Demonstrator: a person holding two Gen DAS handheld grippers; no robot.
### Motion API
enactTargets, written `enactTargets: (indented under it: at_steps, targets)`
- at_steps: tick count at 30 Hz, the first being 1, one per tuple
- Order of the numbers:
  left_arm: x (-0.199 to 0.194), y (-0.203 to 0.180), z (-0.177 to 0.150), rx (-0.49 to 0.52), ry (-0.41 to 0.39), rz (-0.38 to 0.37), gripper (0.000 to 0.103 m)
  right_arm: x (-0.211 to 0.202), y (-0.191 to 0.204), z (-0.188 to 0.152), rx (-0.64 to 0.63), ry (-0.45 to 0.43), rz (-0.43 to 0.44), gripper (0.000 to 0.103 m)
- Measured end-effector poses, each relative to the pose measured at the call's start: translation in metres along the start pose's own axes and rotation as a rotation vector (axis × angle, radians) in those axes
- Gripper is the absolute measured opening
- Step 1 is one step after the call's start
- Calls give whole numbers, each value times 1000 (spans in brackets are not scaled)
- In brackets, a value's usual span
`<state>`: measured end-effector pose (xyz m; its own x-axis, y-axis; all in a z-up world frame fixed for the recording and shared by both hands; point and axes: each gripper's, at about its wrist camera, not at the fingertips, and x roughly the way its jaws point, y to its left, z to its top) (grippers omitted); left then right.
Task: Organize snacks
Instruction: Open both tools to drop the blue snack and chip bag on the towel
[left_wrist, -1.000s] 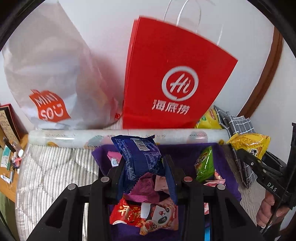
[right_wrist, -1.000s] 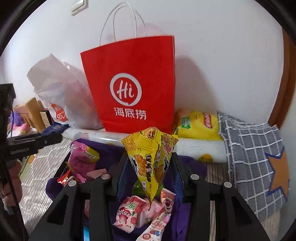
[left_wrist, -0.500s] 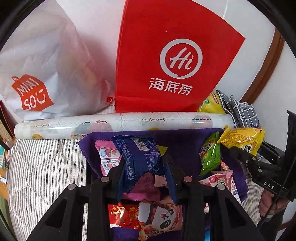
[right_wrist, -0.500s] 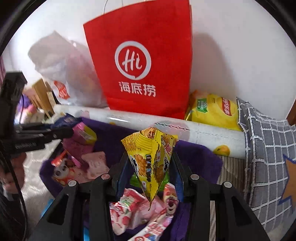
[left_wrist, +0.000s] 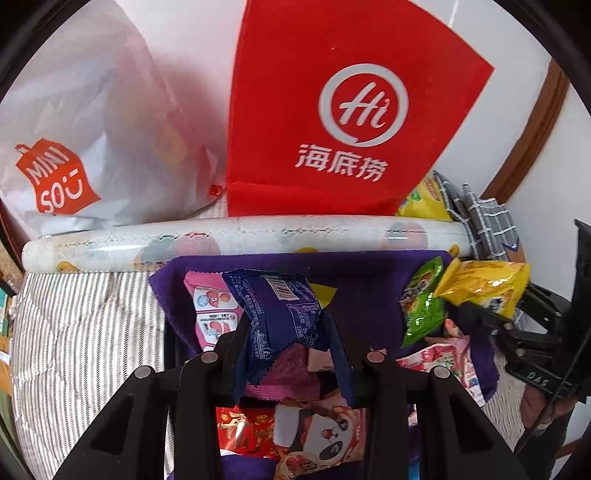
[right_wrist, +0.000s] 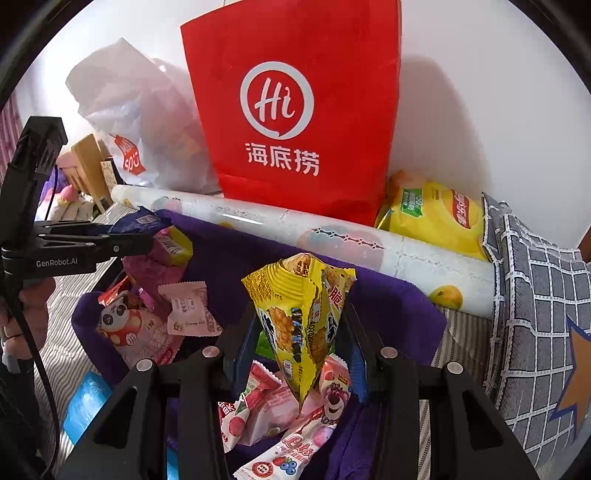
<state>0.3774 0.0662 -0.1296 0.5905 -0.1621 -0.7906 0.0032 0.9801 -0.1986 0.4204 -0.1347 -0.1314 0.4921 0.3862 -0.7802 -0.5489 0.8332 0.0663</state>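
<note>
My left gripper (left_wrist: 286, 332) is shut on a dark blue snack packet (left_wrist: 277, 314) and holds it above a purple cloth (left_wrist: 369, 280) strewn with several snacks. My right gripper (right_wrist: 301, 325) is shut on a yellow snack packet (right_wrist: 303, 317) above the same purple cloth (right_wrist: 388, 306). The right gripper with its yellow packet (left_wrist: 484, 284) also shows at the right of the left wrist view. The left gripper with its blue packet (right_wrist: 138, 223) shows at the left of the right wrist view. A red paper bag (left_wrist: 332, 110) stands behind the cloth against the wall.
A white Miniso plastic bag (left_wrist: 92, 122) stands left of the red bag (right_wrist: 295, 92). A rolled patterned sheet (left_wrist: 240, 238) lies between bags and cloth. A yellow chip bag (right_wrist: 436, 214) and a grey checked cushion (right_wrist: 535, 314) sit at the right. Striped bedding (left_wrist: 85, 325) lies to the left.
Both grippers have moved forward and lower toward the red bag, each still holding its packet. The bag now looms larger, its top out of view.
</note>
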Motion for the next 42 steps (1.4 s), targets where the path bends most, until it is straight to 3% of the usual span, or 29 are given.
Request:
enactTargets:
  at_steps: [3,19,29,36,42]
  targets:
    - [1,-6,-2,24,2,-18,37,5,4,0,-19,20,-4,43]
    - [10,-20,-7,103,17,67,41,25,11,-6,-69,105,-93,44]
    - [8,-21,-6,111,26,64,46,-1,8,3,-26,18,-77,57]
    - [8,-27,-6,130,49,62,60,-12,2,3,12,-5,-74,57]
    - [3,-35,-7,139,60,49,62,-18,-6,-3,71,-12,-81,57]
